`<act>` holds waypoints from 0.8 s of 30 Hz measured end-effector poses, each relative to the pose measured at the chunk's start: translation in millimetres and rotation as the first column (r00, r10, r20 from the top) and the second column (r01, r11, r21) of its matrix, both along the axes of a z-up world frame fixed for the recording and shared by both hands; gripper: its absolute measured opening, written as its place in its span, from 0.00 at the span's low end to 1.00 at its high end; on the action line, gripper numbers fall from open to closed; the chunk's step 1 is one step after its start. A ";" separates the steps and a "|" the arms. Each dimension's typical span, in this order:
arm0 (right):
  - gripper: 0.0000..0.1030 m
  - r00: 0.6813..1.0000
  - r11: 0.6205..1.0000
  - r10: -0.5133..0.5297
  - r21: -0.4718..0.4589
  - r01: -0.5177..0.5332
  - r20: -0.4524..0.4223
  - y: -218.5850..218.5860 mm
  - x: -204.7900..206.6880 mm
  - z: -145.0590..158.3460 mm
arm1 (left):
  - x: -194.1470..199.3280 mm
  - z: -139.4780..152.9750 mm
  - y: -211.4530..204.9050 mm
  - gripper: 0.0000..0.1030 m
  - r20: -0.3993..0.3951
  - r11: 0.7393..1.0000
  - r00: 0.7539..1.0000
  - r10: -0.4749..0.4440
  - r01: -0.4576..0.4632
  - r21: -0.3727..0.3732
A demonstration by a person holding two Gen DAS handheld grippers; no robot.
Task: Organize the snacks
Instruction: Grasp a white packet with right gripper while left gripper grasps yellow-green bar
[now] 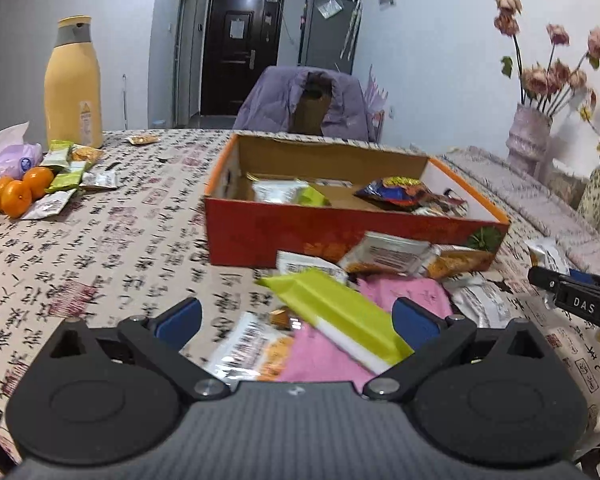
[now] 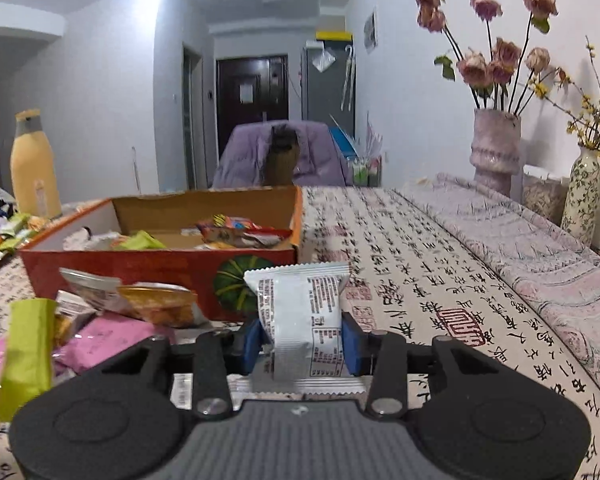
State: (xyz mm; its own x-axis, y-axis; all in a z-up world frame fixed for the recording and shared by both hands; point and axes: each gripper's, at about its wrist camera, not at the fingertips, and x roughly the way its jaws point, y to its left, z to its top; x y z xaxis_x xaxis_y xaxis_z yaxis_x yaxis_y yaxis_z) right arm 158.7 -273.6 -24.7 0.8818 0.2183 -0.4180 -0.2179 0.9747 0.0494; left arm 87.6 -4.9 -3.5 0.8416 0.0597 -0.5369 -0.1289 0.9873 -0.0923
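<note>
Right gripper (image 2: 302,346) pinching 1 white snack packet (image 2: 300,312).
Left gripper (image 1: 296,320) spread wide over a lime-green wrapper (image 1: 332,312) (not gripped); orange snack box (image 1: 260,232) just ahead.

White snack packet (image 2: 300,320) upright, clamped at its sides; red box (image 2: 160,276) (open-topped) holds several packets, apparently crumpled.

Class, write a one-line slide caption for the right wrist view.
Right claw shut on a white foil snack packet, in front of the open red cardboard box of snacks.
</note>
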 end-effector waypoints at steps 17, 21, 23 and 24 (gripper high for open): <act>0.39 0.996 0.989 0.091 0.123 -0.088 -0.016 -9.7 -23.2 -21.5 | 42.7 -28.9 -57.9 0.91 -0.148 0.981 0.976 0.162 -0.144 0.126; 0.39 0.995 0.986 0.103 0.135 -0.101 -0.010 -11.1 -27.7 -22.3 | 38.5 -26.6 -57.3 0.81 -0.137 0.981 0.979 0.152 -0.133 0.139; 0.39 0.994 0.985 0.105 0.140 -0.102 -0.009 -12.3 -28.6 -22.7 | 35.4 -24.8 -54.5 0.69 -0.135 0.984 0.981 0.142 -0.125 0.126; 0.39 0.994 0.984 0.106 0.142 -0.103 -0.009 -12.6 -29.0 -23.0 | 33.9 -23.8 -53.0 0.65 -0.132 0.983 0.980 0.146 -0.129 0.129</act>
State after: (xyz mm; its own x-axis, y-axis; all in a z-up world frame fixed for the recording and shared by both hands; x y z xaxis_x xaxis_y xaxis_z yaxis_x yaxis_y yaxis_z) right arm 129.6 -286.1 -47.7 0.8443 0.3668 -0.3906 -0.3164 0.9296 0.1891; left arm 121.5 -57.8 -27.2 0.7373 0.2407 -0.6312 -0.2678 0.9620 0.0541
